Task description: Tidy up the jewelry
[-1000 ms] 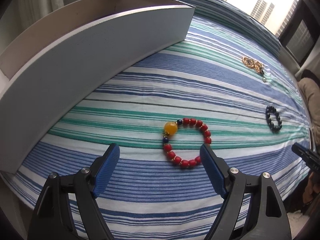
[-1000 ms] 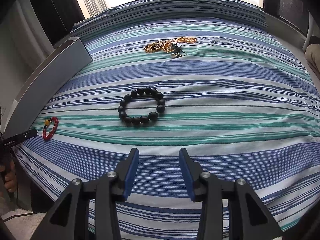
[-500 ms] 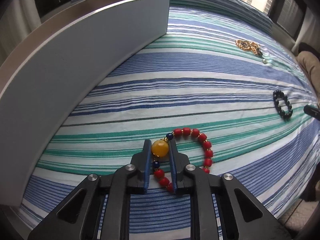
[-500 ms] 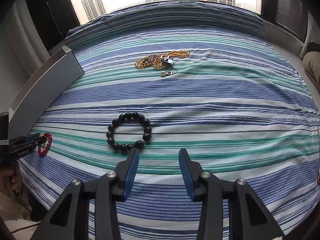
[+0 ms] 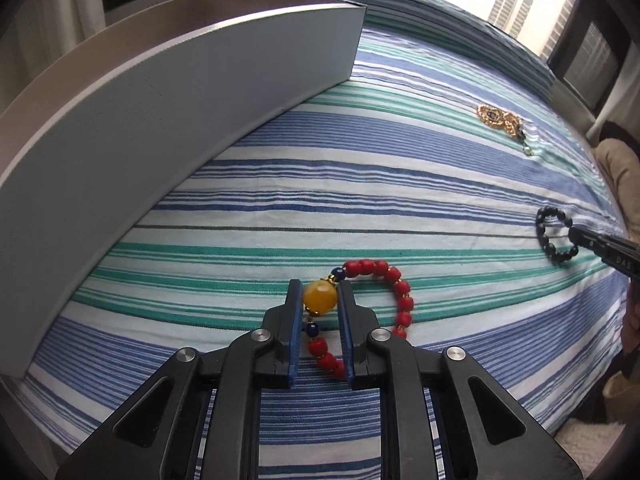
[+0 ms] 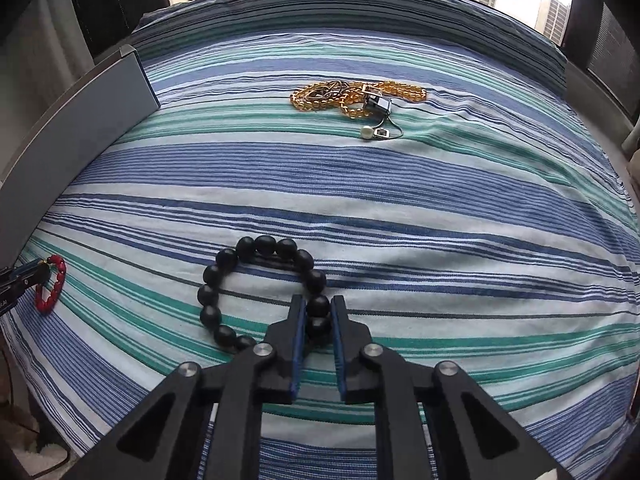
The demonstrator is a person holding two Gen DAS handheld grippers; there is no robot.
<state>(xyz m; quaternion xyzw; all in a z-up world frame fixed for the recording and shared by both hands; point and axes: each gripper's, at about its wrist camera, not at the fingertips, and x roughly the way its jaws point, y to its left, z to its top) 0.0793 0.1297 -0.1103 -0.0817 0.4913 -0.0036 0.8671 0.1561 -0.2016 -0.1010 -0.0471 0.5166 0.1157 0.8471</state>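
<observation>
A red bead bracelet [image 5: 400, 292] with one big yellow bead [image 5: 319, 298] lies on the striped bedsheet [image 5: 360, 184]. My left gripper [image 5: 319, 287] is shut on that yellow bead, its blue pads pressed to both sides. Farther right lies a black bead bracelet [image 6: 224, 260]. My right gripper [image 6: 318, 305] is closing on its near right side, with beads squeezed between the pads. In the left wrist view the right gripper [image 5: 575, 236] reaches the black bracelet [image 5: 544, 236] from the right. In the right wrist view, at far left, are the left gripper [image 6: 38, 270] and red bracelet [image 6: 56, 284].
A long grey open box [image 5: 180, 100] stands along the left side of the bed, also seen as the box [image 6: 80, 120] in the right wrist view. A tangle of amber and gold necklaces [image 6: 340, 96] with a pearl pendant lies farther back. A window is beyond the bed.
The left gripper closed on the yellow bead and has since held still. The right gripper slid onto the black bracelet, and its jaws closed around the beads.
</observation>
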